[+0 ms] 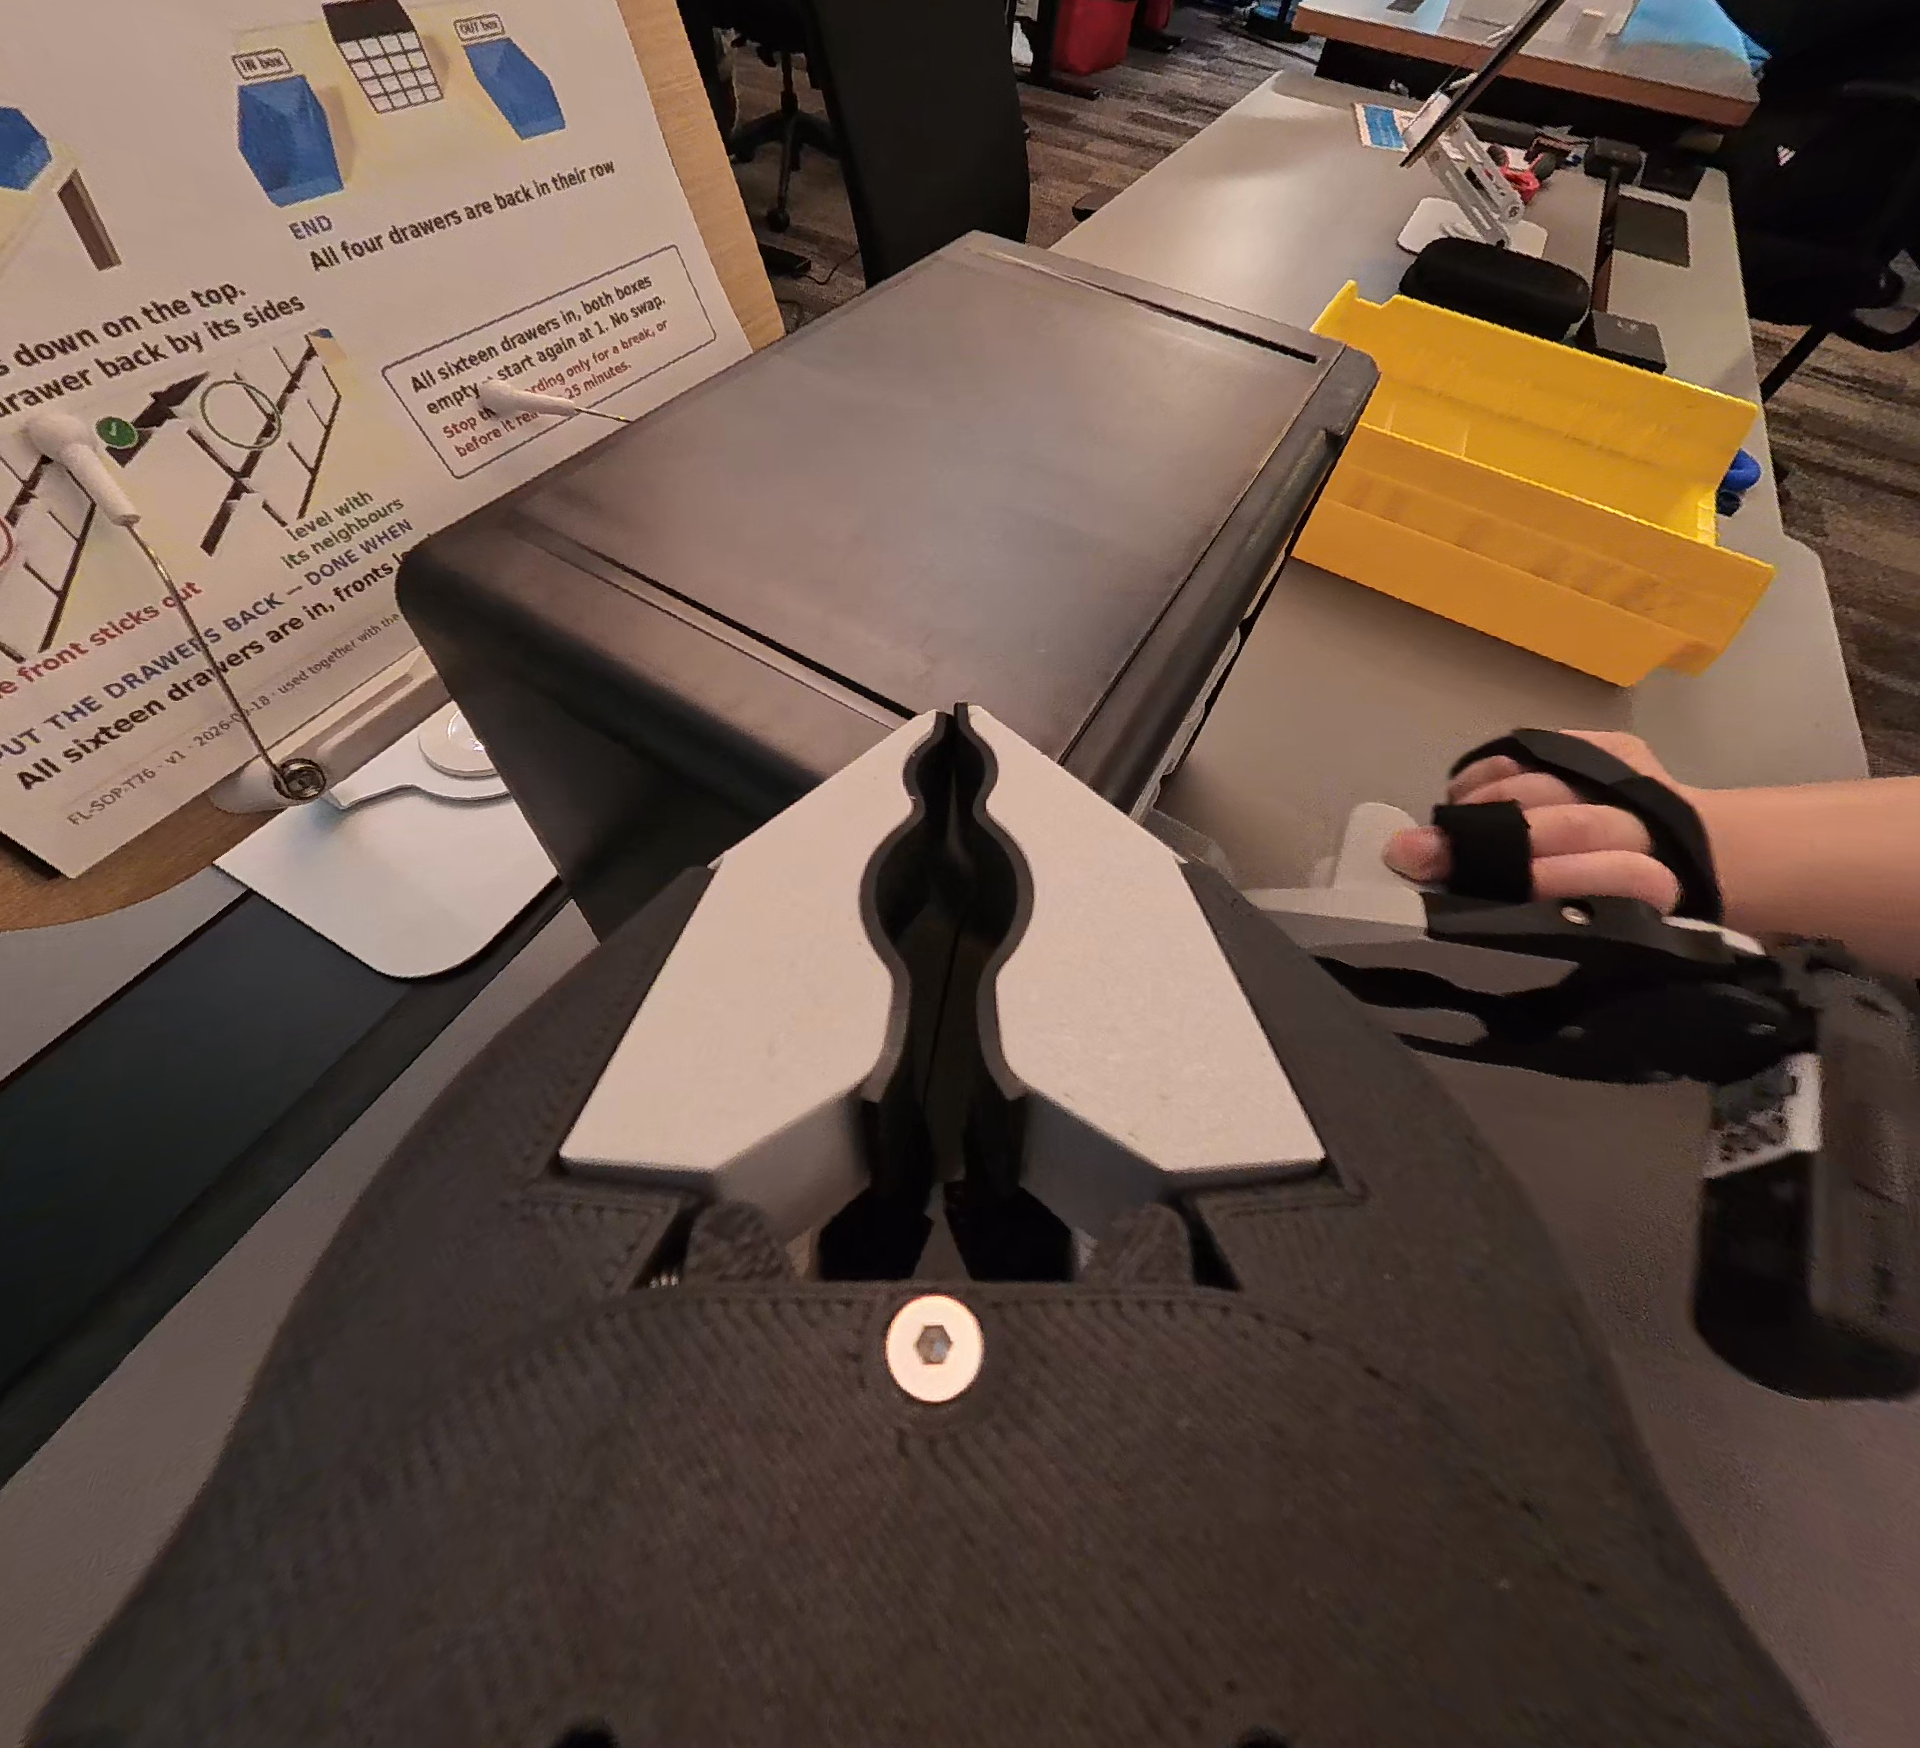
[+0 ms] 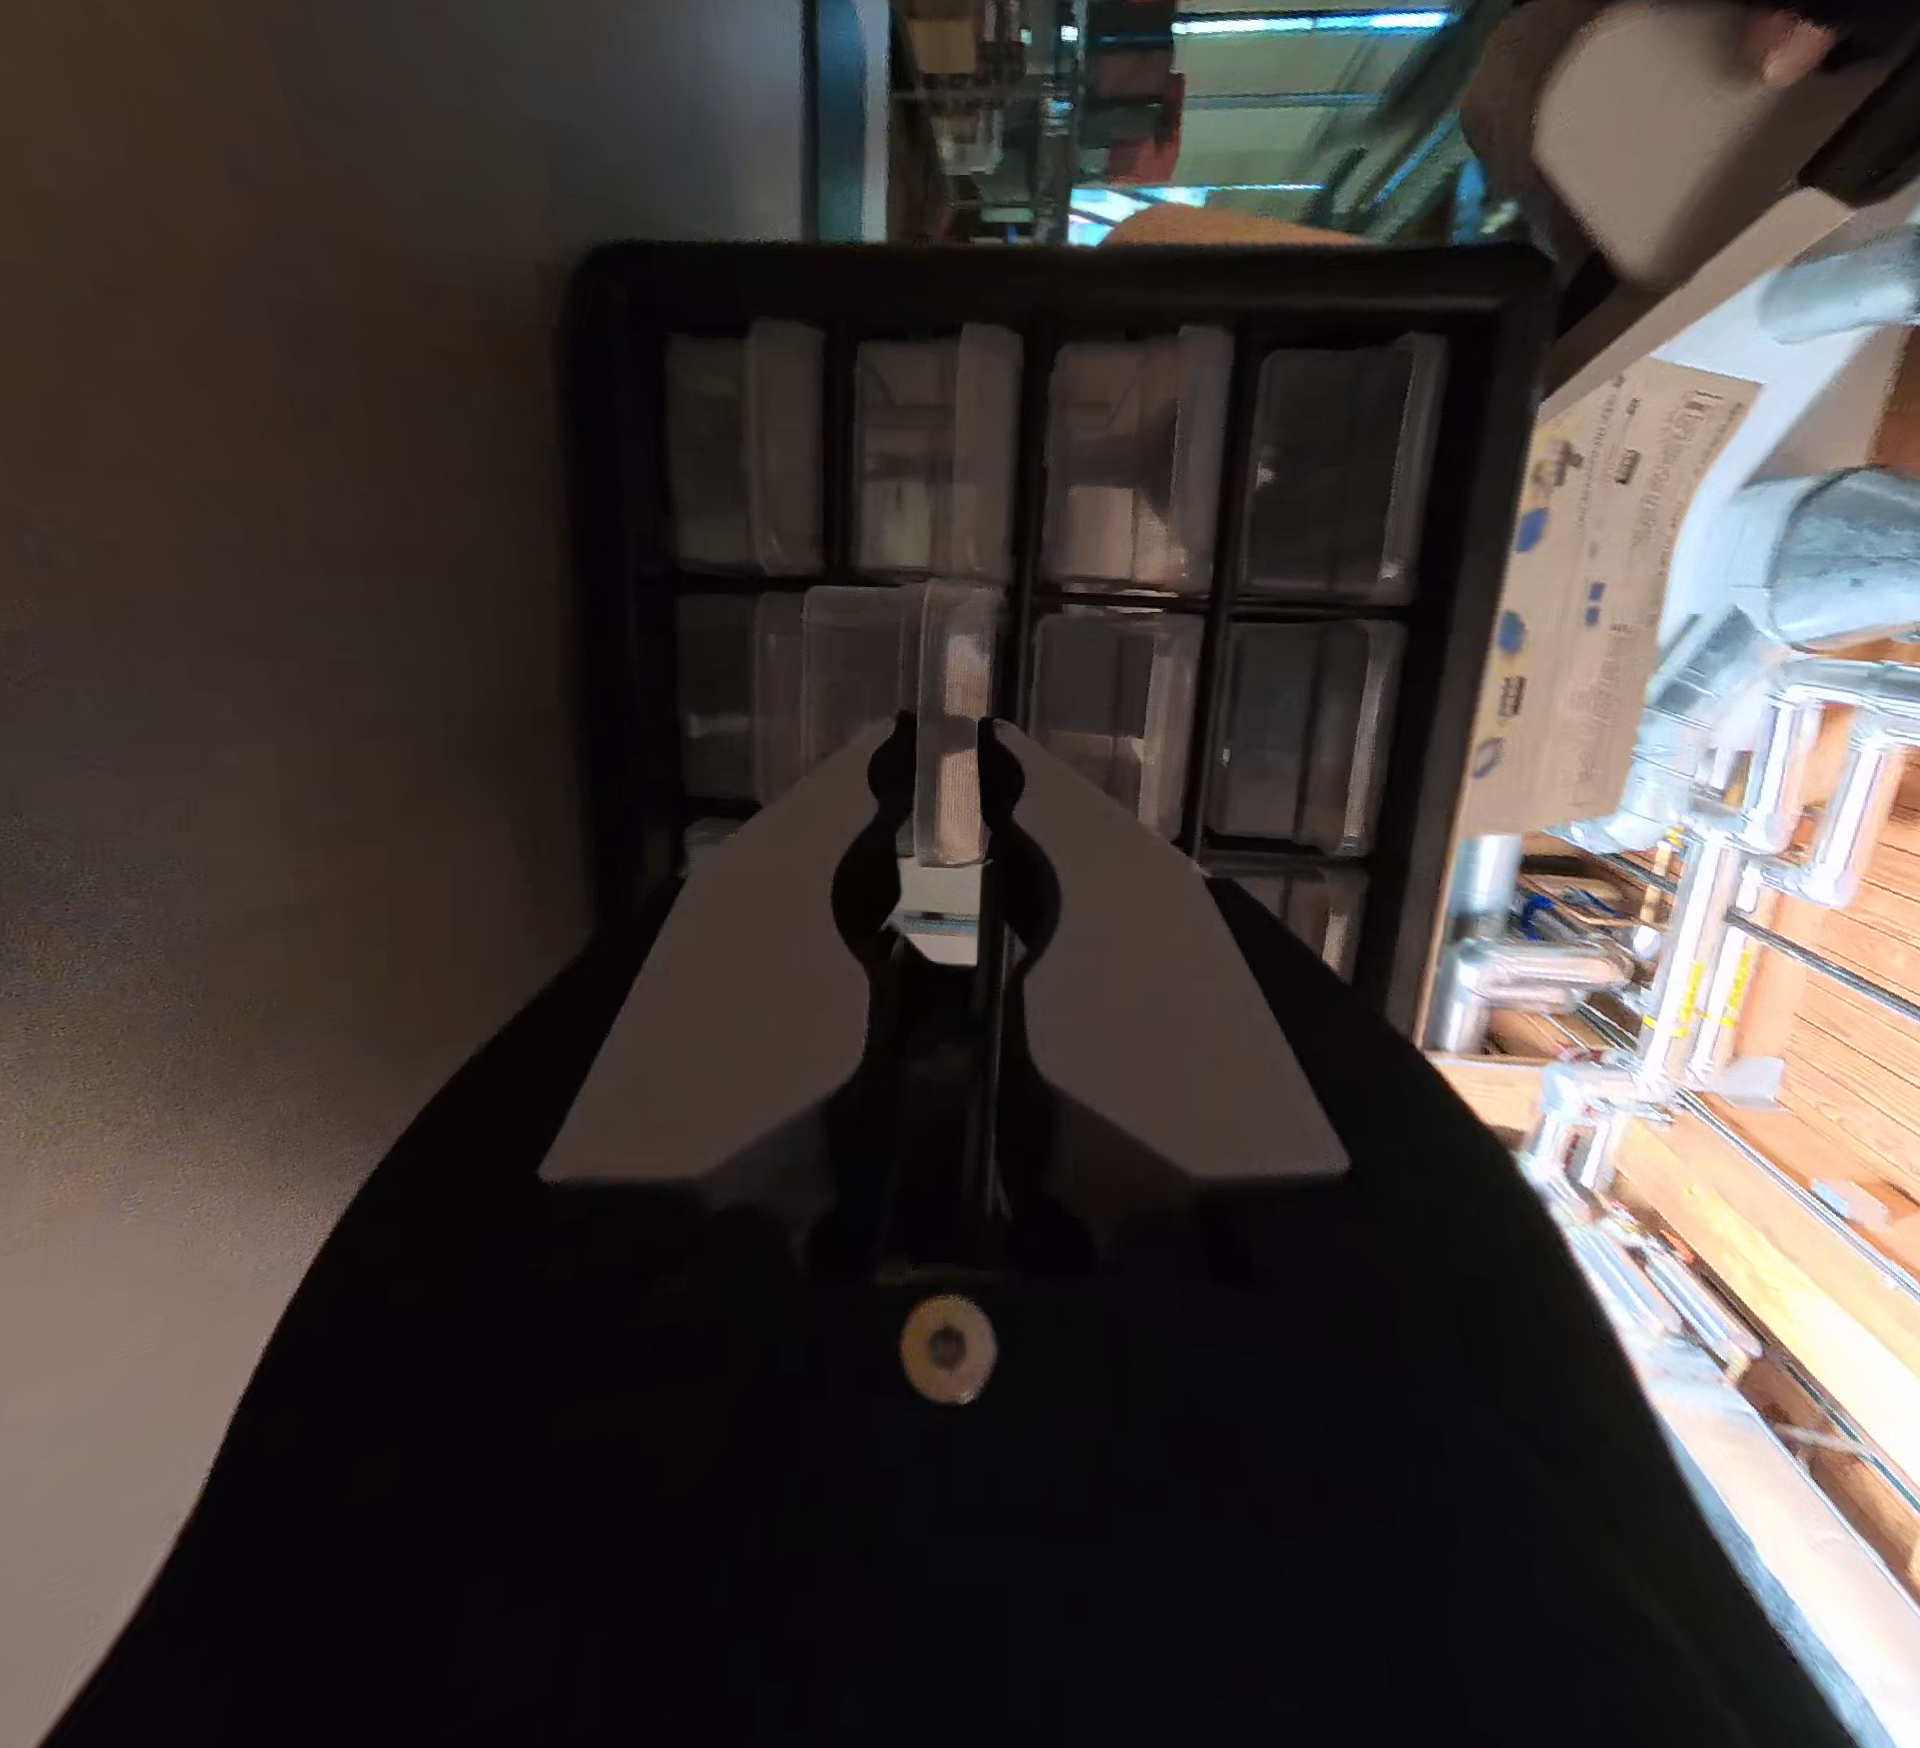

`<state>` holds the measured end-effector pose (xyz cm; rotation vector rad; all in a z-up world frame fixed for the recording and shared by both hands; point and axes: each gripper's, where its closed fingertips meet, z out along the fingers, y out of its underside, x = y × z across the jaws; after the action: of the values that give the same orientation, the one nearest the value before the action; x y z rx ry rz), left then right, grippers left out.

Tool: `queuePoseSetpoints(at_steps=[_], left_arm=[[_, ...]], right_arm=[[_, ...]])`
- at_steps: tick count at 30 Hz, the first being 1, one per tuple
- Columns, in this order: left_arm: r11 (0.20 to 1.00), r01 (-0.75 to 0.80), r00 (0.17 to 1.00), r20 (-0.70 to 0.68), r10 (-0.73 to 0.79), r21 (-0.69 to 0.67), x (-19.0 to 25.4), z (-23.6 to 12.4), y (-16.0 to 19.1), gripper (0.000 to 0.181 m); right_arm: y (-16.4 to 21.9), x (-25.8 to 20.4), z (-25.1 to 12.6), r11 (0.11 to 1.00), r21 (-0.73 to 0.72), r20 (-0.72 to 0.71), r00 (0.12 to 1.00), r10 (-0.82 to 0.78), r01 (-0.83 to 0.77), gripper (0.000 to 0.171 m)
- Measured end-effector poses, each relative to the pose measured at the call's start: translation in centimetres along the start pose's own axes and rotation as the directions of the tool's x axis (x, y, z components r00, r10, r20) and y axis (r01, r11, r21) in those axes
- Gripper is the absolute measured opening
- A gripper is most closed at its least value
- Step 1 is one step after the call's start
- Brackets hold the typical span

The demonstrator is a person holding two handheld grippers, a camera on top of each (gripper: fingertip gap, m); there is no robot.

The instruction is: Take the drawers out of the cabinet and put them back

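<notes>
Grey laminate worktop carries everything, and we take the black plastic drawer cabinet on it as our landmark. Beyond the cabinet's right side lies a yellow plastic bin; off its left side stands a white printed instruction board. In the right wrist view the cabinet front is seen rolled sideways, its grid filled with small clear plastic drawers. One clear drawer in the second column stands out proud of its neighbours. Our right tongs are clamped on that drawer's clear handle tab. Our left tongs are clenched on nothing, hovering over the cabinet's near top edge.

We judge the step to be drawing this drawer out. We should pull straight along its slot, keep the pinch firm on the slippery tab, and steady the cabinet with the left tongs if it slides.
</notes>
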<state>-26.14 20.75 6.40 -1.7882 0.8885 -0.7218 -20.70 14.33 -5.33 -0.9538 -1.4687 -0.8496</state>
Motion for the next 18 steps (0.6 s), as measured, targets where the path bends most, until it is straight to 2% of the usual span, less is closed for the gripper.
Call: queuePoseSetpoints(at_steps=[3, 5, 7, 10, 11, 16, 18], left_arm=[[1.000, 0.001, 1.000, 0.000, -0.001, 0.000, 0.0, 0.0, 0.0, 0.000], [1.000, 0.000, 1.000, 0.002, 0.000, 0.000, 0.0, 0.0, 0.0, 0.000], [1.000, 0.000, 1.000, 0.003, 0.000, 0.000, 0.0, 0.0, 0.0, 0.000], [1.000, 0.000, 1.000, 0.004, 0.000, -0.001, 0.0, 0.0, 0.0, 0.000], [1.000, 0.000, 1.000, 0.004, 0.000, -0.001, 0.0, 0.0, 0.0, 0.000], [1.000, 0.000, 1.000, 0.003, 0.000, -0.001, 0.0, 0.0, 0.0, 0.000], [1.000, 0.001, 1.000, 0.002, -0.001, -0.001, 0.0, 0.0, 0.0, 0.000]], right_arm=[[-0.6, -0.3, -0.8, 0.994, 0.037, 0.175, 0.980, 0.099, -0.107, 0.011], [-0.2, 0.3, -0.3, 0.974, -0.002, 0.290, 0.932, 0.219, -0.228, 0.023], [-0.1, -0.1, 0.2, 0.949, -0.069, 0.458, 0.835, 0.304, -0.308, 0.025], [-0.1, -0.9, 0.7, 0.921, -0.178, 0.629, 0.680, 0.377, -0.346, 0.023], [-0.2, -1.2, 0.7, 0.917, -0.194, 0.668, 0.638, 0.383, -0.347, 0.017], [0.1, -1.9, -0.2, 0.896, -0.308, 0.772, 0.468, 0.431, -0.318, 0.016], [-0.9, -1.8, -1.6, 0.886, -0.311, 0.808, 0.396, 0.437, -0.343, 0.015]])
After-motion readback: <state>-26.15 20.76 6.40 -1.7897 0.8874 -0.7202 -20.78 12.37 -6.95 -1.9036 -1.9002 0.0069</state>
